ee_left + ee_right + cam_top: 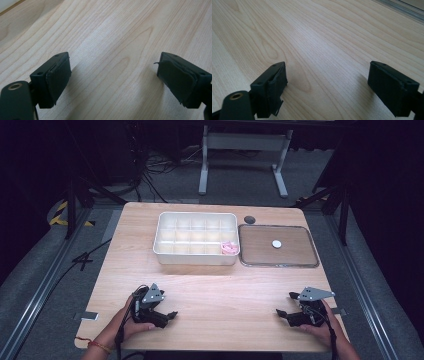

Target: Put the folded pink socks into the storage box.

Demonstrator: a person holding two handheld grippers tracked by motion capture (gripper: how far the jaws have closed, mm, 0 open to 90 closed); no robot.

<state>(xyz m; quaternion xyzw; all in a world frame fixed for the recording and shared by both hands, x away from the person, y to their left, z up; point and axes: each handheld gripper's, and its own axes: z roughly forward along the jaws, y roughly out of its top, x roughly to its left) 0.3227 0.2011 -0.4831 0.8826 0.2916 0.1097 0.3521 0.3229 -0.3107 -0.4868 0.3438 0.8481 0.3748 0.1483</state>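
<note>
Black two-jaw grippers sit low over the near edge of the pale wooden table (210,290), one in each of the person's hands, well apart from each other. On the near left, the left gripper (170,316) has its jaws spread wide with nothing between them but bare wood grain; its black pads (58,80) touch no object. On the near right, the right gripper (282,315) is spread just as wide and pinches nothing.

Farther back, at the middle of the table, stands a white plastic compartment tray (196,259) with a small pink item (229,248) in its near right compartment. Just beside it on the right lies a flat brown tray with a clear rim (278,264), carrying a small white disc (276,243). Beyond the table, grey carpet, loose cables and a white metal frame (245,142) stand in a dark room.
</note>
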